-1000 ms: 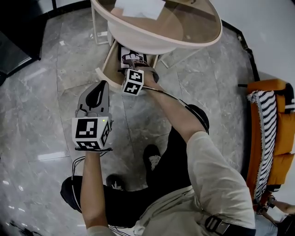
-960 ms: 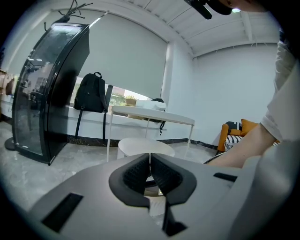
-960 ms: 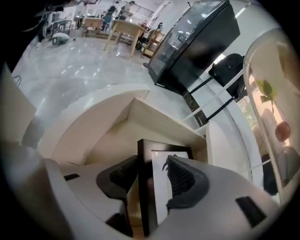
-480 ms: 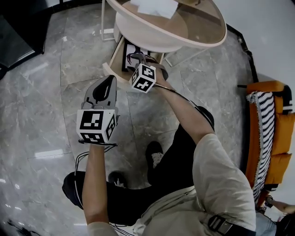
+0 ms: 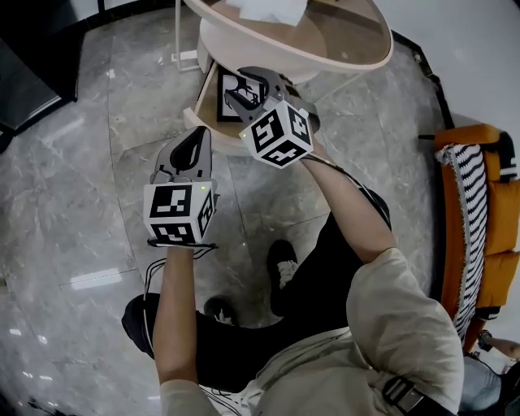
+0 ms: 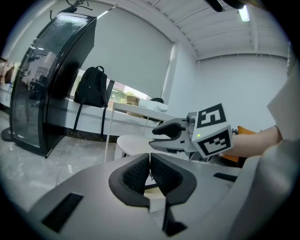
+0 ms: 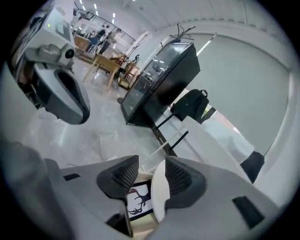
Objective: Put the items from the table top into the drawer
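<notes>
- The grey marble floor fills most of the head view.
- The round table stands at the top of that view. It has a glass top inside a pale rim, with a white tier beneath.
- An orange armchair stands well off to the right, with a striped black-and-white throw over its arm.
- The wooden drawer is pulled out from under the table towards the person and stands open.
- The right gripper hangs in the air over the open drawer, just in front of the table's edge, pointing down at a slant.
  - Its jaws stand clearly apart, having just eased in a touch, and nothing is between the ribbed pads.
  - Through the gap its own view looks down into the drawer (so it is released and touches nothing that shows).
- The left gripper is held out over bare floor, near the drawer's front corner and beside the right one.
  - Its pads meet at the tips with only a hairline slit between them.
  - It is clenched on nothing.
- A black backpack hangs against a white ledge in the background of the left gripper view, next to a tall dark cabinet.
- The framed deer picture, black antlers on white in a dark frame, lies flat inside the drawer, directly below the right gripper's jaws.
- A white sheet of paper (or tissue, hard to say which) is still on the glass table top, at the upper edge of the head view.
</notes>
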`<state>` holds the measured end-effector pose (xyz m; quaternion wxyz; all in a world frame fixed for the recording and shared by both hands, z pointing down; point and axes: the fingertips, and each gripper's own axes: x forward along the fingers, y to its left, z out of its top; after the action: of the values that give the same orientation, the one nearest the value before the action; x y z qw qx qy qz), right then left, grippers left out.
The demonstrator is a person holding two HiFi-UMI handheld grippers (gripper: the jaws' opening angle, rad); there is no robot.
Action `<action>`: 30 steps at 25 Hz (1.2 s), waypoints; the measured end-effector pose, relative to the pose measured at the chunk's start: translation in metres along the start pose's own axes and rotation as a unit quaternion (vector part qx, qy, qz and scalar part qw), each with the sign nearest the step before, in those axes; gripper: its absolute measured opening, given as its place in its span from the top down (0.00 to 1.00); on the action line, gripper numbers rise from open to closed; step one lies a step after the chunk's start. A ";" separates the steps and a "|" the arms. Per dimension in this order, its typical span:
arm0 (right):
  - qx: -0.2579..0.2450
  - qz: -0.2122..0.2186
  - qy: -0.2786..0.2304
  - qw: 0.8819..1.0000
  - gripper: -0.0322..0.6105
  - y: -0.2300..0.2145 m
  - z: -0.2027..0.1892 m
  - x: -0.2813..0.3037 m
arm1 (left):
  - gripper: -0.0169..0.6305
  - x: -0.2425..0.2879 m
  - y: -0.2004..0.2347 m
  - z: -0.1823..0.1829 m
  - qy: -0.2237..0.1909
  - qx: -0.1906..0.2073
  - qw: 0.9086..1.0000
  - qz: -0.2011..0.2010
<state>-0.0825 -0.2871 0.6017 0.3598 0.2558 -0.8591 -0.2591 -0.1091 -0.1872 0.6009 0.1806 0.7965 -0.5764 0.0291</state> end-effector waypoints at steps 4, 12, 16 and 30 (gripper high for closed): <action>0.029 -0.039 -0.049 0.998 0.65 -0.039 0.042 -0.039 | 0.94 0.001 -0.013 0.015 -0.017 0.003 1.000 -0.018; 0.173 -0.102 -0.155 0.967 0.65 -0.160 0.068 -0.085 | 0.94 0.001 -0.013 0.026 -0.017 0.026 0.999 -0.022; 0.210 -0.092 -0.144 0.963 0.65 -0.197 0.049 -0.077 | 0.94 0.002 -0.012 0.024 -0.009 0.044 0.999 -0.013; 0.223 0.051 -0.099 0.968 0.49 -0.208 0.023 -0.021 | 0.94 0.014 -0.019 0.031 -0.024 0.048 0.998 -0.013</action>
<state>-0.0344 -0.4212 0.4467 0.2195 0.2588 -0.9383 -0.0664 -0.0915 -0.2048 0.5711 0.1286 0.8121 -0.5681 0.0354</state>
